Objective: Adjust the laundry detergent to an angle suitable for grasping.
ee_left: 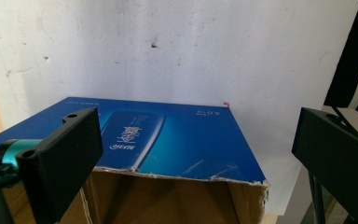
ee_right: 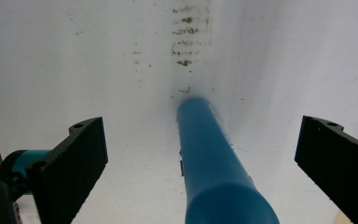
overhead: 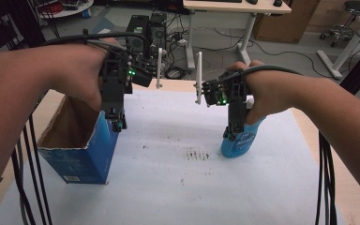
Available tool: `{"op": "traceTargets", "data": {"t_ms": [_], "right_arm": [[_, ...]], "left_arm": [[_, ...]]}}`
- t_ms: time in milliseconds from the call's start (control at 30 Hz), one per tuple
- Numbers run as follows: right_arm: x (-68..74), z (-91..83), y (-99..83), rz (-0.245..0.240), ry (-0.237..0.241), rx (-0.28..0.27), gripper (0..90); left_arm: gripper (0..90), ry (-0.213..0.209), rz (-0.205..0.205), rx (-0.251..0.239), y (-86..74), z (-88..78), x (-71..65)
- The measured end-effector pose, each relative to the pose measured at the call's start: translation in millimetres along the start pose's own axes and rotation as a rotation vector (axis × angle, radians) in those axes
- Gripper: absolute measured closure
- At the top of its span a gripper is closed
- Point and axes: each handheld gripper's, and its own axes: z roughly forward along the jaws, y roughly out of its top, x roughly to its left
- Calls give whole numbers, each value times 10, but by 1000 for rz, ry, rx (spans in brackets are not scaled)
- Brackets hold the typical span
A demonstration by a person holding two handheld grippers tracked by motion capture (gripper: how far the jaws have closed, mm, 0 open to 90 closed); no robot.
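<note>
Two tongs are over the bench, which is covered by a white sheet. Landmark for all places: the blue bottle, standing upright on the sheet.

Right tongs: directly above the bottle, pointing down at it. In the right gripper view the bottle rises between the two black jaws, which stand wide; clear gap on each side, no pad touching it. Nothing gripped.

Left tongs: well to the left of the bottle, at about the same depth on the bench, hanging over the near-side wall of the open blue carton. In the left gripper view the jaws are wide and hold nothing; the carton's printed blue face and its torn brown rim lie below and between them. Whether a jaw touches the rim cannot be told.

Carton: stands on the sheet far left of the bottle, mouth upward, brown inside.

Dark smudges mark the sheet just left of the bottle's base; in the right gripper view they lie beyond the bottle.
</note>
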Motion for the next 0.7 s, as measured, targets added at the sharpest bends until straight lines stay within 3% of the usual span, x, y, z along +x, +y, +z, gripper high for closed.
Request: {"op": "traceTargets", "data": {"t_ms": [700], "right_arm": [[36,-16,9,5,-9,1,13]], "left_arm": [[17,-7,5,3,14,23,10]]}}
